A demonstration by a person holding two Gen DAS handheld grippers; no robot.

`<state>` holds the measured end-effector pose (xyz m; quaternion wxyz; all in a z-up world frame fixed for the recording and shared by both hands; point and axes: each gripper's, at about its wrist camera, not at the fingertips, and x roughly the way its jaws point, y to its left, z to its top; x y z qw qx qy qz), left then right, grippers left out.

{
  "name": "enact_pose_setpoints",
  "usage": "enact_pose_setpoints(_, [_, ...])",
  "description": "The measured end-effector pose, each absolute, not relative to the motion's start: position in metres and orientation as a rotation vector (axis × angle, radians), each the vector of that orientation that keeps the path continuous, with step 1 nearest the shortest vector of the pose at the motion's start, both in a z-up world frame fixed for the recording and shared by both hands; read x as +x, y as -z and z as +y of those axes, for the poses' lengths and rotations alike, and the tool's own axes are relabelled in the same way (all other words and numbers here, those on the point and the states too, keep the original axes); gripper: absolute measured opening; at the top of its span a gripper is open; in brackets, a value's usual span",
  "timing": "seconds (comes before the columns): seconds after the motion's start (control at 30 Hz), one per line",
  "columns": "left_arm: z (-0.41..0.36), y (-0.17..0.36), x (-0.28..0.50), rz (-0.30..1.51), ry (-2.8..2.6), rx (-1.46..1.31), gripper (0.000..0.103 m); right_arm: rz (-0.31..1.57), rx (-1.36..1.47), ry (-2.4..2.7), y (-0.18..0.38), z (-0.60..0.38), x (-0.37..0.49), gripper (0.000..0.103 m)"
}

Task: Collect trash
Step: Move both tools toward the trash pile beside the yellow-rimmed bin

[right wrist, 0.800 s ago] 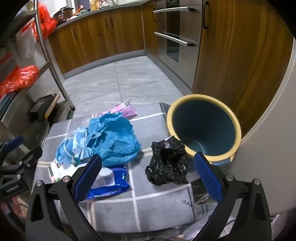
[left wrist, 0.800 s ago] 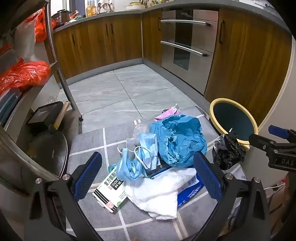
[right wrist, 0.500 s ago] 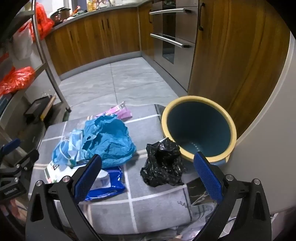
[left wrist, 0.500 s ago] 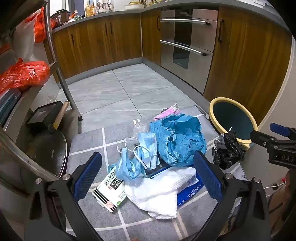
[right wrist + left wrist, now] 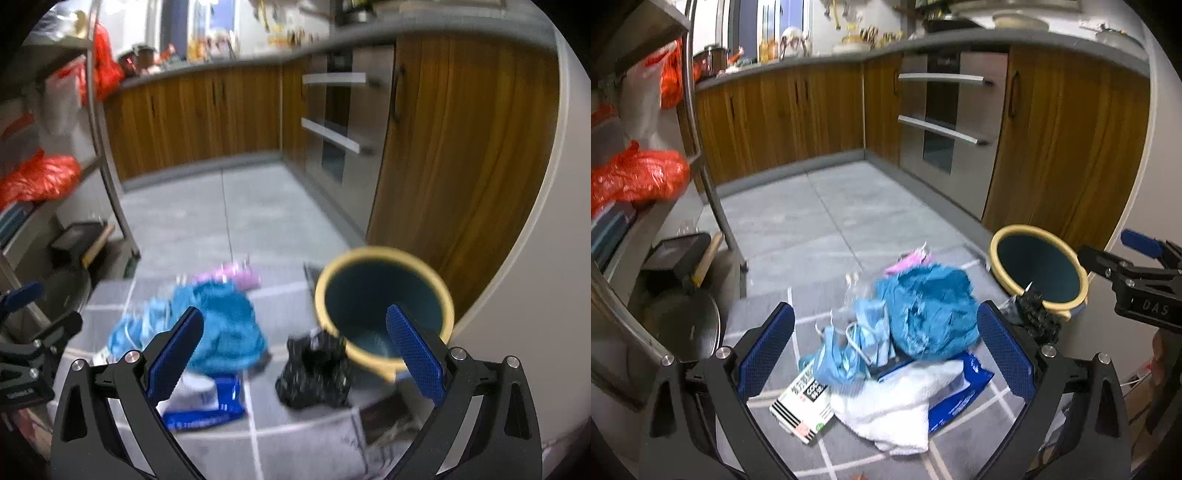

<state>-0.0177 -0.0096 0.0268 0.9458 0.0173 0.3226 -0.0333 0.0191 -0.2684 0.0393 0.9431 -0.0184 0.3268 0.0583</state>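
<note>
Trash lies piled on a grey checked mat (image 5: 768, 317): a crumpled blue bag (image 5: 931, 314), pale blue face masks (image 5: 857, 343), a white cloth (image 5: 894, 406), a small printed carton (image 5: 801, 406), a dark blue wipes pack (image 5: 960, 391) and a pink wrapper (image 5: 908, 260). A crumpled black bag (image 5: 314, 373) rests against a yellow-rimmed bin (image 5: 384, 306) with a dark teal inside. My left gripper (image 5: 884, 354) hangs open above the pile, touching nothing. My right gripper (image 5: 293, 354) is open too, above the black bag and the bin's near rim.
Wooden cabinets (image 5: 783, 118) and a steel oven front (image 5: 945, 114) line the far side of the tiled floor. A metal rack (image 5: 701, 162) with orange bags (image 5: 639, 177) stands left, a dark pan (image 5: 683, 317) and a box at its foot. A white wall (image 5: 535, 295) is right.
Both grippers have tilted up and pulled back a little, so the pile and bin sit lower in both views. The right view is blurred with motion. Nothing was picked up.
</note>
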Motion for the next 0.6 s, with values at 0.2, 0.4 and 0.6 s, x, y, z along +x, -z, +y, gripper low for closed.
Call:
enact_pose_setpoints(0.2, [-0.013, -0.037, -0.026, 0.596, 0.069, 0.046, 0.097, 0.531, -0.053, -0.137, -0.062, -0.266, 0.008, 0.099])
enact_pose_setpoints(0.4, [-0.010, -0.040, -0.028, 0.578, 0.072, 0.044, 0.097, 0.513, -0.040, -0.138, -0.067, -0.265, 0.005, 0.099])
enact_pose_setpoints(0.6, [-0.009, -0.038, -0.029, 0.583, 0.075, 0.048, 0.097, 0.527, -0.019, -0.127, -0.063, -0.266, 0.004, 0.099])
